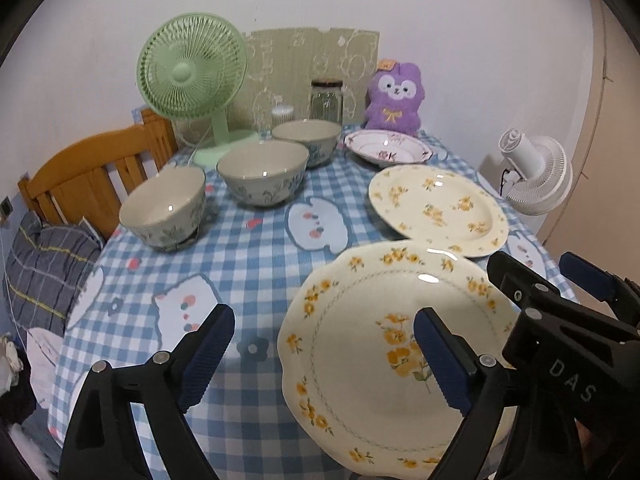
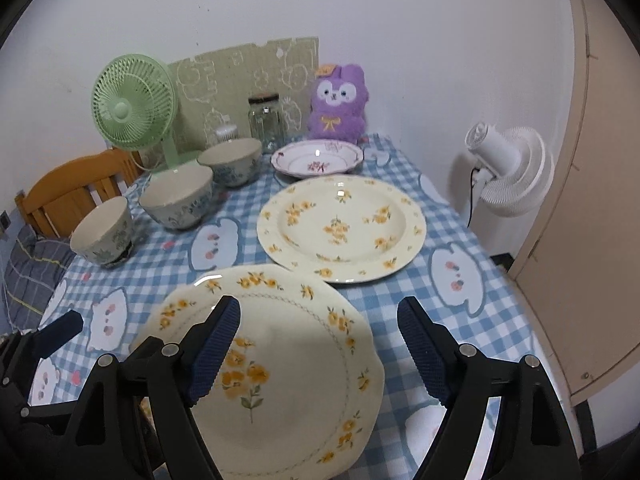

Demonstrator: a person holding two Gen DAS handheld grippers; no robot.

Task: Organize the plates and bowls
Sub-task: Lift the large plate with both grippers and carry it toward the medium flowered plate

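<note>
the cream scalloped ceramic plate with yellow flowers lies flat on the checked tablecloth, straight below and between our 2 grippers. our right gripper gapes wide, holding nothing, its left finger over the plate's middle; our left gripper, equally wide and empty, is beside it, so we judge the right nearer.

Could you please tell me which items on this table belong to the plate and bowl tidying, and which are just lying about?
Job: three bowls; scalloped yellow-flower plate; round yellow-flower plate; pink-flower dish.

Lying about: green fan; glass jar; purple plush; white fan.
</note>
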